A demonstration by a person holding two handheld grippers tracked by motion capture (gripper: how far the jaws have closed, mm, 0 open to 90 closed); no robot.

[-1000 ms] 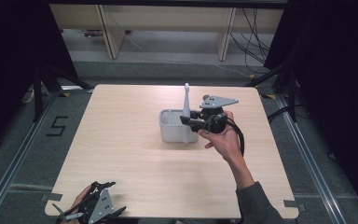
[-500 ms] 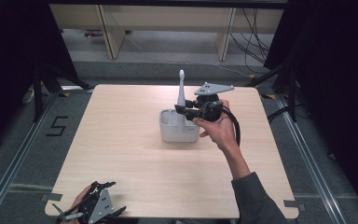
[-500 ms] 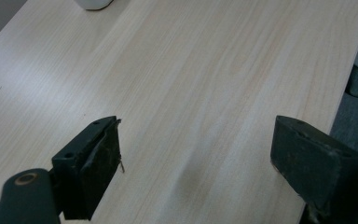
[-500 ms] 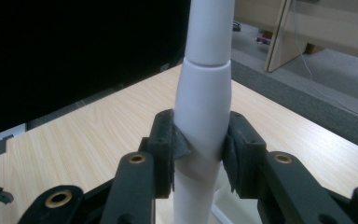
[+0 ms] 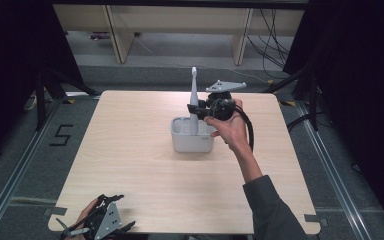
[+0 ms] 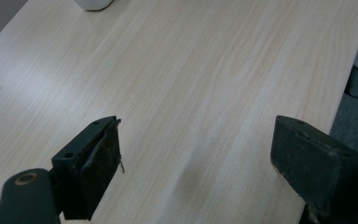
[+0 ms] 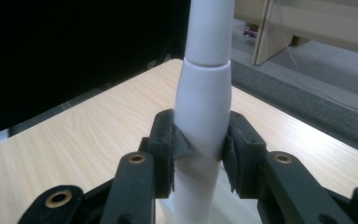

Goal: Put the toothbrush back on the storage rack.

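Where the wooden table meets its near left corner, I hold my left gripper low over the edge, its jaws spread wide with nothing between them; in the left gripper view the two black pads stand far apart over bare wood grain, and a white rounded corner of the holder peeks in at the top edge, well apart from them; moving rightward across the table, the white holder sits a little right of centre, toward the far side, an open-topped box with compartments; rising out of it is the white electric toothbrush, upright, its slim neck and head pointing up above the rim, its lower end down inside the holder, though I cannot tell which compartment; just right of that, my right gripper is clamped on the toothbrush handle, my right hand wrapped behind it and the grey plate on top; in the right gripper view the pads press both sides of the thick white body, just below the seam where the narrower neck begins.
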